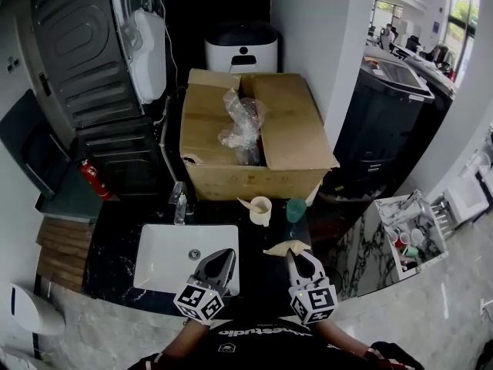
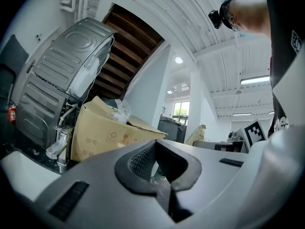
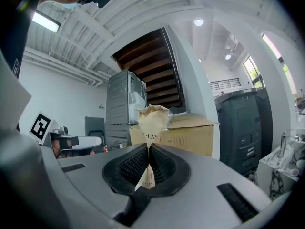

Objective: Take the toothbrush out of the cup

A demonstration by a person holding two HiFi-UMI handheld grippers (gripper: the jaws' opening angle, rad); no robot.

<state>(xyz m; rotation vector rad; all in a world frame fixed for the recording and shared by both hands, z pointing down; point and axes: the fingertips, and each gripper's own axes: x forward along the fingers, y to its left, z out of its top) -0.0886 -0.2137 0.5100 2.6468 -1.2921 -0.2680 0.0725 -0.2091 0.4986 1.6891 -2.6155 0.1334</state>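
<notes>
Right gripper view: toothbrush packet (image 3: pixel 152 120) pinched between fingers (image 3: pixel 131 166).

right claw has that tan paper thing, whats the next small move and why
Probably lower it onto the dark counter and release: the right claw is shut on the tan paper-wrapped item, already clear of the cream cup.
</notes>
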